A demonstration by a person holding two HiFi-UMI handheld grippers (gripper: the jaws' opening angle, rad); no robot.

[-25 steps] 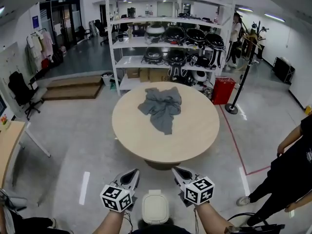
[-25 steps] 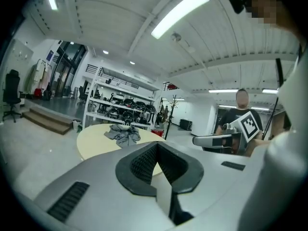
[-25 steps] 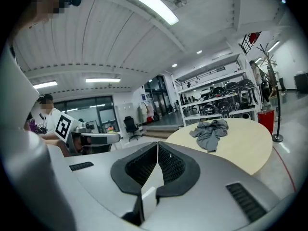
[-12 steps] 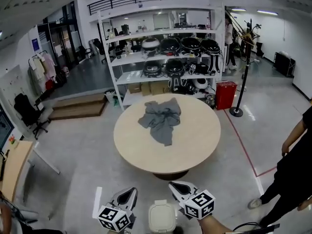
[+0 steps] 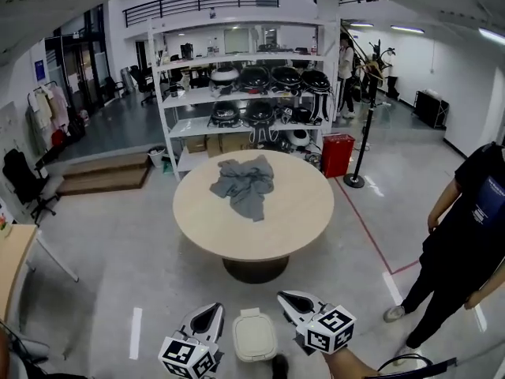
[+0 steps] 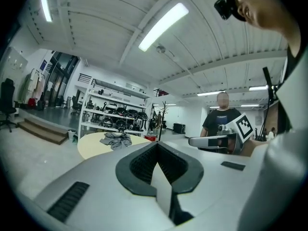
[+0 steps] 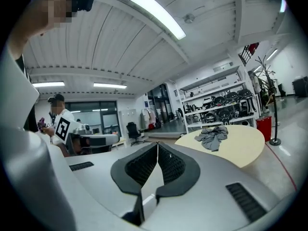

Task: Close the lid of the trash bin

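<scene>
A small white trash bin [image 5: 254,335] stands on the floor at the bottom of the head view, its lid lying flat on top. My left gripper [image 5: 208,312] hovers just left of the bin and my right gripper [image 5: 289,298] just right of it, both above it and apart from it. In the left gripper view the left gripper [image 6: 156,144] has its ribbed pads pressed together with nothing between. The right gripper [image 7: 157,144] looks the same in the right gripper view. Neither gripper view shows the bin.
Beyond the bin stands a round beige table [image 5: 284,226] with a crumpled grey cloth [image 5: 243,184] on it. White shelves [image 5: 247,93] with dark helmets fill the back. A person in black [image 5: 465,243] stands at the right. A shoe tip [image 5: 280,364] shows beside the bin.
The head view has swung up and a little right, so table and shelves sit lower and more to the left. The bin shows more fully between the grippers. Both grippers stay shut.
</scene>
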